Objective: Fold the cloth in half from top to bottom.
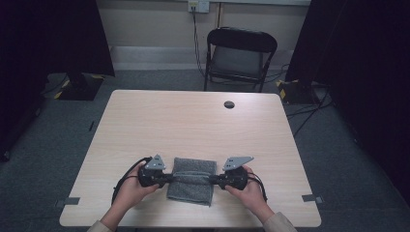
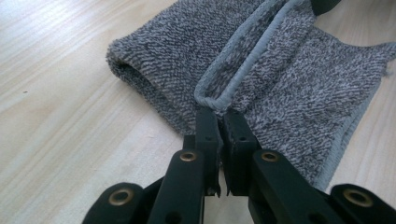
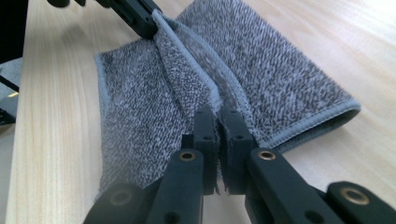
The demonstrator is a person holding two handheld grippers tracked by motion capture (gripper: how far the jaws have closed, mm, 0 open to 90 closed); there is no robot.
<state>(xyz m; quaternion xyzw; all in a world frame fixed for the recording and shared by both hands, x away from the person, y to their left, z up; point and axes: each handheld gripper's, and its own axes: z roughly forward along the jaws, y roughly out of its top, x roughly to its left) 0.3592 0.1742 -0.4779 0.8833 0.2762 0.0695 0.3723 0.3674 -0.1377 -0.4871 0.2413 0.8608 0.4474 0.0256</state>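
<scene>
My left hand-held gripper (image 2: 218,122) and right hand-held gripper (image 3: 218,120) are each clamped on a corner of the grey towel (image 1: 192,180), near the surface's (image 1: 193,125) front edge. I should keep the hem taut and lay the fold evenly.

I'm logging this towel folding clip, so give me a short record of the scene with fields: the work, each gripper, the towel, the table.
work: folding a grey towel
left gripper: shut on the towel's hemmed edge
right gripper: shut on the same hemmed edge at the opposite side
towel: partly folded, lying on the table, pinched edge raised in a ridge between the grippers
table: light wood, with a round dark cable hole near its far edge
</scene>
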